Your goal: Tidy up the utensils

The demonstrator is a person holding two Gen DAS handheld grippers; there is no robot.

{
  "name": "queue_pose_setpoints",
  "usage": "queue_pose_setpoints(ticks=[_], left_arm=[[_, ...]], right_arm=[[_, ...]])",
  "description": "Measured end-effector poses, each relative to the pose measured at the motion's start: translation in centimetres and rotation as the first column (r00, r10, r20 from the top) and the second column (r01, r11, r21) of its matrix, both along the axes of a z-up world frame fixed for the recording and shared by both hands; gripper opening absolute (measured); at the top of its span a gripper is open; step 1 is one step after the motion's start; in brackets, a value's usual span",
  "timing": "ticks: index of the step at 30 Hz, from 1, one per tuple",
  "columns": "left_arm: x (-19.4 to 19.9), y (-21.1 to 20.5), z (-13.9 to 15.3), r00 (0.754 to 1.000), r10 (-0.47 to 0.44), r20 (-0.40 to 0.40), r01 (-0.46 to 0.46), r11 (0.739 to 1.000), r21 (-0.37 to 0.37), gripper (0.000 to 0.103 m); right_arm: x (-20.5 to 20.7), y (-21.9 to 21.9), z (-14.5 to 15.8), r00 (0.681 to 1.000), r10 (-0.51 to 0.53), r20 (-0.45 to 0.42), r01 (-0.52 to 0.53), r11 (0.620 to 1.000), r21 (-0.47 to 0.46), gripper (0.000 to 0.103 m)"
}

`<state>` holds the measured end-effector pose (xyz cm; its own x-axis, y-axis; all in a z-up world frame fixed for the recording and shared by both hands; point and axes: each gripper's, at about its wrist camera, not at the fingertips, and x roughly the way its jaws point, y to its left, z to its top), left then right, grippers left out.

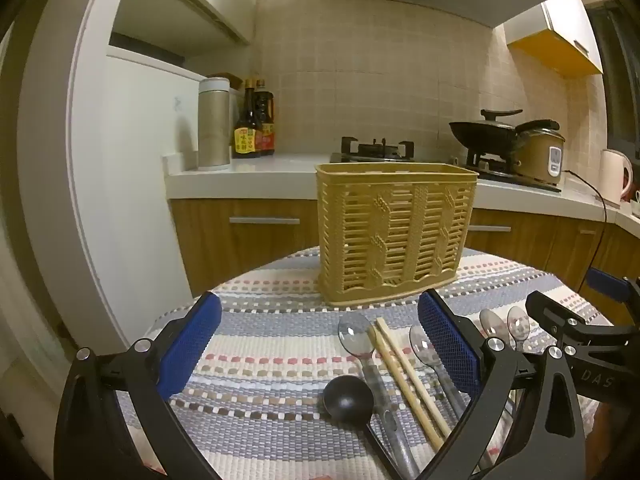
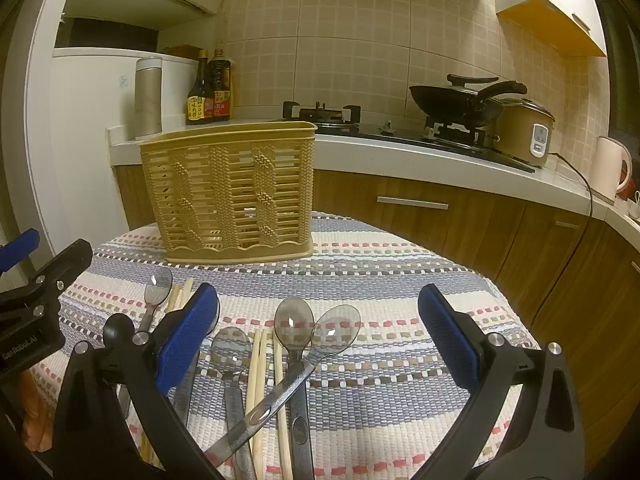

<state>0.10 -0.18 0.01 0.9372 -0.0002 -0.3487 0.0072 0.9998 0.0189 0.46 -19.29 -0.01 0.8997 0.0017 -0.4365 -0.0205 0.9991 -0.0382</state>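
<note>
Spoons [image 2: 294,330], smoky clear plastic, lie with pale chopsticks [image 2: 256,380] and a black ladle [image 1: 348,396] on my striped table [image 2: 380,280], just before the tan slatted basket [image 2: 228,196]. Left tongs [image 1: 320,344] and right tongs [image 2: 320,340] gape wide, holding nothing.

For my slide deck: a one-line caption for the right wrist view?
Open right gripper hovers over clear spoons and chopsticks on a striped cloth, before the yellow basket.
</note>
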Motion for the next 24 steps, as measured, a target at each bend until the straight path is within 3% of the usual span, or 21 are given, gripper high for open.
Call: queue_pose_setpoints(ticks=[1,11,24], left_arm=[[-0.3,0.4,0.1,1.000,0.001,0.027,0.000,0.999,-0.040,0.096],[-1.0,0.8,1.0,1.000,0.002,0.018,-0.002,0.999,-0.034,0.096],[-0.3,0.3,-0.1,1.000,-0.014,0.018,0.014,0.999,-0.028,0.096]], right_arm=[[0.0,0.0,0.0,1.000,0.001,-0.004,-0.001,1.000,-0.001,0.096],[-0.1,-0.4,0.2,1.000,-0.010,0.006,0.010,1.000,0.004,0.096],[-0.4,0.1,0.5,0.999,-0.012,0.029,0.012,1.000,-0.016,0.096]])
